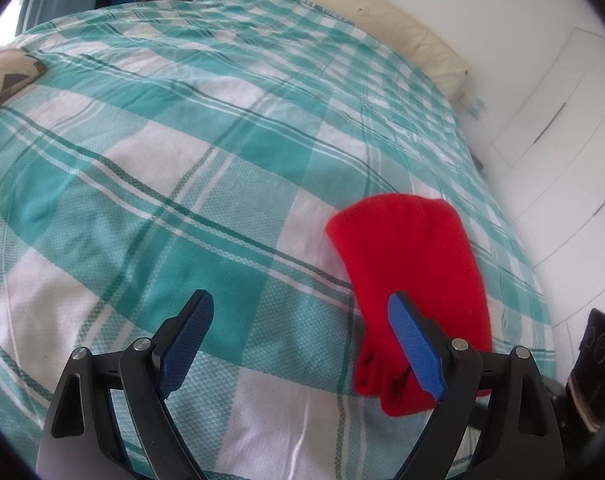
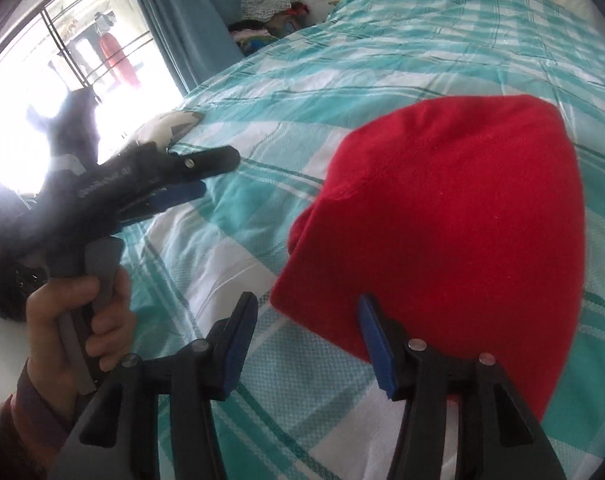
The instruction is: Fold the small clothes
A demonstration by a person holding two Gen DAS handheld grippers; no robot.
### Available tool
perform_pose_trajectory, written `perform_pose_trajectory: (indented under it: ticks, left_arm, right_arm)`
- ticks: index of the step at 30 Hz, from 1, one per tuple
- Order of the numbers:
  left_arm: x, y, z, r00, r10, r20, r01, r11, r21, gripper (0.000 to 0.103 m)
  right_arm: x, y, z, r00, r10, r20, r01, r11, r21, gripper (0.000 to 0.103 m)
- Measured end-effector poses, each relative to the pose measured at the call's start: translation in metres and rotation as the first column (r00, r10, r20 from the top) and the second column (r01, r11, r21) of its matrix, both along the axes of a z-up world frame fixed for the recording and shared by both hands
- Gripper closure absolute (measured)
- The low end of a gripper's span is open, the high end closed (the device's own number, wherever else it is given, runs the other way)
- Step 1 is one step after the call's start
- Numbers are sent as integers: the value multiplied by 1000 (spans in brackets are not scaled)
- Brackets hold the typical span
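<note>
Both grippers agape, empty; folded red garment (image 1: pixel 412 264) on bedspread (image 1: pixel 182 140).

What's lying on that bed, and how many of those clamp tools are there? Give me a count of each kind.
Red garment: 1, lying on the bedspread
Checked teal-and-white bedspread: 1
Patterned cushion: 1, at the bed's edge
Hand-held grippers: 2, the left gripper and the right gripper, both open and empty
Total: 5
</note>
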State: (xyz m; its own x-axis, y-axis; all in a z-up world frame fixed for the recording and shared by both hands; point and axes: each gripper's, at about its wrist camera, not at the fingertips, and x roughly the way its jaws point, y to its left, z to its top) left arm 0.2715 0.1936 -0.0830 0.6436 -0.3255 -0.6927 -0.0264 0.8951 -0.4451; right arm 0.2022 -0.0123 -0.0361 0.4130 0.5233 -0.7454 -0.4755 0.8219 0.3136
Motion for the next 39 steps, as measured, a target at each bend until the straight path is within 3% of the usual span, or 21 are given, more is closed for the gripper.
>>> perform_pose_trajectory:
  ticks: [2, 4, 6, 8, 11, 14, 19, 21, 22, 23, 24, 25, 26, 27, 29, 33, 36, 38, 39]
  left_arm:
    - [5, -11, -3, 999, -45, -7, 45, 998, -36, 12]
    - [16, -27, -8, 994, -108, -20, 106, 991, -82, 10]
    - [31, -45, -17, 981, -181, -63, 175, 980, -100, 10]
    - [44, -59, -26, 967, -222, -121, 216, 974, -63, 10]
    - [54, -69, -31, 955, -259, -146, 259, 966, -19, 10]
    - [67, -77, -31, 945, -291, -146, 293, 956, -12, 9]
    - [90, -89, -34, 924, -350, -153, 346, 937, -53, 10]
    - [93, -97, -35, 915, -373, -155, 370, 928, -47, 23]
    - [94, -101, -35, 909, -386, -157, 383, 922, -48, 42]
    - [95, -104, -36, 905, -394, -163, 390, 919, -57, 58]
    - [95, -107, -36, 906, -391, -163, 386, 920, -63, 66]
    - [93, -109, -35, 911, -381, -159, 377, 924, -60, 73]
    - [90, -110, -31, 917, -369, -151, 366, 929, -50, 74]
    - [84, -110, -25, 922, -363, -135, 361, 932, -40, 76]
    - [74, -110, -7, 927, -365, -85, 364, 931, -25, 77]
    - [59, -107, 40, 929, -369, 23, 370, 928, -33, 77]
    - [57, -117, 66, 922, -380, 74, 381, 924, -11, 75]
    - [61, -131, 68, 924, -375, 73, 373, 927, 36, 65]
    - [63, -137, 63, 928, -367, 61, 363, 930, 63, 45]
  right_arm:
    - [2, -25, 18, 996, -53, 72, 54, 998, -16, 50]
    - [14, -50, 18, 991, -114, 65, 116, 993, -24, 49]
    - [31, -67, -4, 989, -138, -55, 136, 990, -26, 48]
    - [41, -76, -31, 973, -121, -197, 114, 992, -46, 48]
    - [41, -100, -17, 978, -134, -160, 146, 987, 64, 45]
    - [61, -129, -3, 962, -246, -122, 260, 957, 125, 27]
    - [130, -155, -39, 906, -310, -286, 377, 900, 217, 27]
    - [147, -153, -58, 891, -294, -346, 392, 882, 263, 27]
    - [152, -149, -64, 891, -286, -354, 397, 868, 297, 28]
    - [154, -144, -66, 896, -280, -346, 394, 861, 322, 35]
    - [157, -136, -66, 904, -268, -334, 375, 871, 317, 42]
    - [158, -125, -64, 912, -280, -301, 358, 900, 247, 60]
    - [156, -114, -57, 925, -302, -229, 341, 928, 153, 68]
    - [152, -103, -47, 940, -299, -162, 317, 944, 96, 70]
    - [142, -92, -26, 959, -278, -59, 281, 958, 49, 74]
    - [125, -90, 29, 971, -212, 108, 209, 977, 36, 75]
    - [126, -100, 61, 965, -199, 168, 193, 980, 52, 75]
    - [132, -113, 70, 963, -211, 168, 203, 977, 59, 75]
    - [136, -121, 69, 962, -226, 154, 219, 974, 61, 74]
